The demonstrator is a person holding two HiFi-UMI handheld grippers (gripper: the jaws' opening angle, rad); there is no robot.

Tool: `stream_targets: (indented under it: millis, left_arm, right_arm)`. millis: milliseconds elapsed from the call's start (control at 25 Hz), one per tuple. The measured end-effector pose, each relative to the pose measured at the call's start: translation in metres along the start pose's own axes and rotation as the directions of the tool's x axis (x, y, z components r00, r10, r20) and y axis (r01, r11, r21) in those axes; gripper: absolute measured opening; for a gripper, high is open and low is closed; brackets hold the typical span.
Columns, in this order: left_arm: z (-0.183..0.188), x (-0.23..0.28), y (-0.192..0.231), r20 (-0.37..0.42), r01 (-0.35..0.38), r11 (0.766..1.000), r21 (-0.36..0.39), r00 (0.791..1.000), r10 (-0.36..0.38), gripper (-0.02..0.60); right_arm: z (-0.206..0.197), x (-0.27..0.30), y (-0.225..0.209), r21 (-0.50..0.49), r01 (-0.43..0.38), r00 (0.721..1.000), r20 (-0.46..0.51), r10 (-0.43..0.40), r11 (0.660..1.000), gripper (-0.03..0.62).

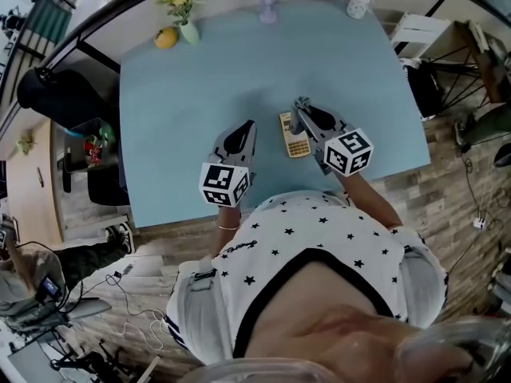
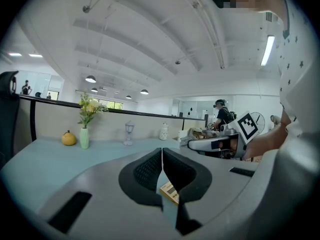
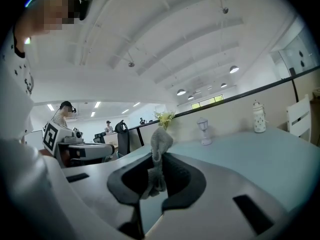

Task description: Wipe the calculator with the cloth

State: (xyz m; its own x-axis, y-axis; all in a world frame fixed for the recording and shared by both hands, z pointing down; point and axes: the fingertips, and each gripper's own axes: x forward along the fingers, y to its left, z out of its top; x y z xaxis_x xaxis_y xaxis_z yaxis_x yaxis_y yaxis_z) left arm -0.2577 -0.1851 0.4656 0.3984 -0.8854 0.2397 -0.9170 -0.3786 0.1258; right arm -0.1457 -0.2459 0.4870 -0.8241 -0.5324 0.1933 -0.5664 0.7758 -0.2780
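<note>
Hovering low over the blue table [image 1: 184,94] with the left gripper [image 1: 249,126], jaws pressed together on nothing, tips aimed away from the body. Glimpsing just a corner of the calculator [image 2: 170,191] below those tips in the left gripper view. Finding the calculator [image 1: 294,134] flat on the table near the front edge, between the two tools, a little apart from the left one and close against the right one; touching or not, cannot tell. Gripping the grey cloth [image 3: 159,146] in the right gripper [image 1: 300,106], jaws clamped on its middle, a tuft standing up past the tips and the rest bunched inside.

Judging the wipe as about to begin or barely under way. Doing it well:

- Bring the left tool's closed tips down onto a bare edge of the calculator to pin it against likely sliding on the smooth top.
- Tilt the right tool to lead with the loose tuft rather than the hard jaw.
- Draw long strokes along the length, pressing lightly, covering display and keypad alike.
- Hold the clamp firm to avoid dropping the cloth mid-stroke.
</note>
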Motion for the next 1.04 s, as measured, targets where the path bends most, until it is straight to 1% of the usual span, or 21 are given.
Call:
stream_targets:
  millis: [680,1040]
  left_arm:
    - [0.0005,-0.0004,-0.0008,0.005,-0.006,1.0,-0.01,1.0,0.006,0.031]
    - [-0.0025,-0.0022,-0.002,0.003,-0.007,1.0,-0.014,1.0,0.007,0.031]
  right_arm:
    - [-0.0033,-0.0021,0.0002,0.028,0.004,1.0,-0.009,-0.004,1.0,0.048]
    - [-0.0049,-0.0037,0.0013,0.026,0.004,1.0,-0.011,-0.004,1.0,0.048]
